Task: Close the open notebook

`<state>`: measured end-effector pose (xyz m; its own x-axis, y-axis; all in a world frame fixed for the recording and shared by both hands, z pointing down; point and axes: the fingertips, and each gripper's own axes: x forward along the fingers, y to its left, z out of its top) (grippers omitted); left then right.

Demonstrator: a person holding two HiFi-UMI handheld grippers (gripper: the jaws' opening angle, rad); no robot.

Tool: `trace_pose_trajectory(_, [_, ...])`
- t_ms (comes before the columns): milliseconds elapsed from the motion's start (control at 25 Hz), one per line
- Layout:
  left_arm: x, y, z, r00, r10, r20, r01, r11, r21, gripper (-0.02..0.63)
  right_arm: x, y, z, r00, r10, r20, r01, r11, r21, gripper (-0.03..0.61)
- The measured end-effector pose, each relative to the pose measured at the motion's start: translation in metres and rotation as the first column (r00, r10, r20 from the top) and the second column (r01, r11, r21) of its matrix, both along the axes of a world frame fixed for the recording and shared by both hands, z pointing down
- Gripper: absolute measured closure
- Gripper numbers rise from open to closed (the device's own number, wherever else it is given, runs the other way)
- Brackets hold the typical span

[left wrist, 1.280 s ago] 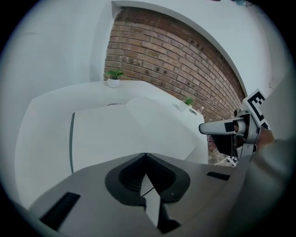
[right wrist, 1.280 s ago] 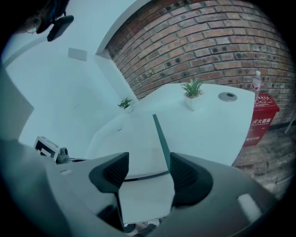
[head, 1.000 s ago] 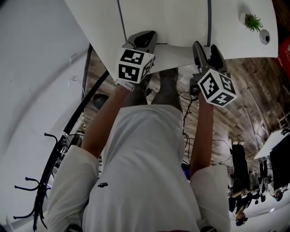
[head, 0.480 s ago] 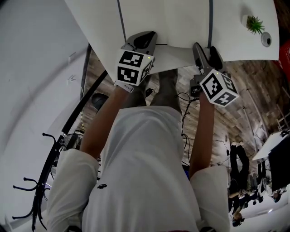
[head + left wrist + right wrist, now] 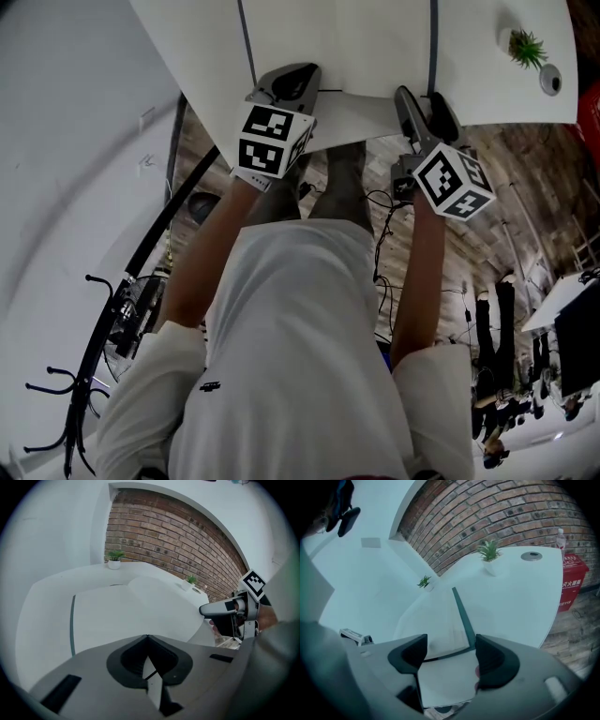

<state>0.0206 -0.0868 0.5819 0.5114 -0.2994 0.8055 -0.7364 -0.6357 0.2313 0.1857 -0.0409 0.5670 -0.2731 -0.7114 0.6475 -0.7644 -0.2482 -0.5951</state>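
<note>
The open notebook (image 5: 337, 37) lies flat on the white table (image 5: 487, 103), with white pages and a dark teal cover edge on each side. In the left gripper view its left edge (image 5: 72, 620) shows. Its right edge (image 5: 464, 616) shows in the right gripper view. My left gripper (image 5: 292, 82) hovers over the notebook's near left part, its jaws (image 5: 147, 637) shut with nothing seen between them. My right gripper (image 5: 424, 105) is by the near right corner, open (image 5: 450, 656), with the page's near corner seen through the gap.
Small potted plants (image 5: 523, 44) (image 5: 114, 558) and a round grommet (image 5: 550, 79) sit toward the table's far edge. A red box (image 5: 572, 581) stands by the brick wall. A black coat rack (image 5: 94, 375) and floor cables (image 5: 384, 206) lie below the table's near edge.
Almost nothing: both grippers stay at the notebook's near edge, the left one shifting a touch left and up in the picture.
</note>
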Motion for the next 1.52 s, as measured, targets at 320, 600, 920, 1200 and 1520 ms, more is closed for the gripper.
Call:
trace_pose_trajectory(320, [-0.001, 0.0, 0.0, 1.0, -0.004, 0.007, 0.004, 1.0, 0.016, 0.604, -0.004, -0.003, -0.001, 0.999, -0.029, -0.018, 0.029, 1.0, -0.001, 0.259])
trace_pose_trajectory(600, [0.0, 0.001, 0.001, 1.0, -0.015, 0.008, 0.015, 1.0, 0.005, 0.604, 0.008, 0.001, 0.006, 0.996, -0.001, -0.093, -0.006, 0.997, -0.072, 0.258])
trace_pose_trajectory(920, [0.0, 0.0, 0.0, 1.0, -0.012, 0.005, 0.012, 1.0, 0.011, 0.604, 0.005, -0.005, 0.002, 0.994, 0.105, 0.009, -0.104, 0.992, -0.076, 0.258])
trace_pose_trajectory(1200, [-0.001, 0.0, -0.001, 1.0, -0.01, 0.008, 0.01, 1.0, 0.015, 0.604, 0.01, -0.007, -0.002, 0.968, 0.223, 0.115, -0.216, 0.974, -0.067, 0.258])
trace_pose_trajectory(1520, [-0.001, 0.0, -0.001, 1.0, -0.007, 0.001, 0.007, 1.0, 0.005, 0.604, 0.03, 0.01, 0.016, 0.972, 0.222, -0.08, -0.232, 0.96, -0.159, 0.508])
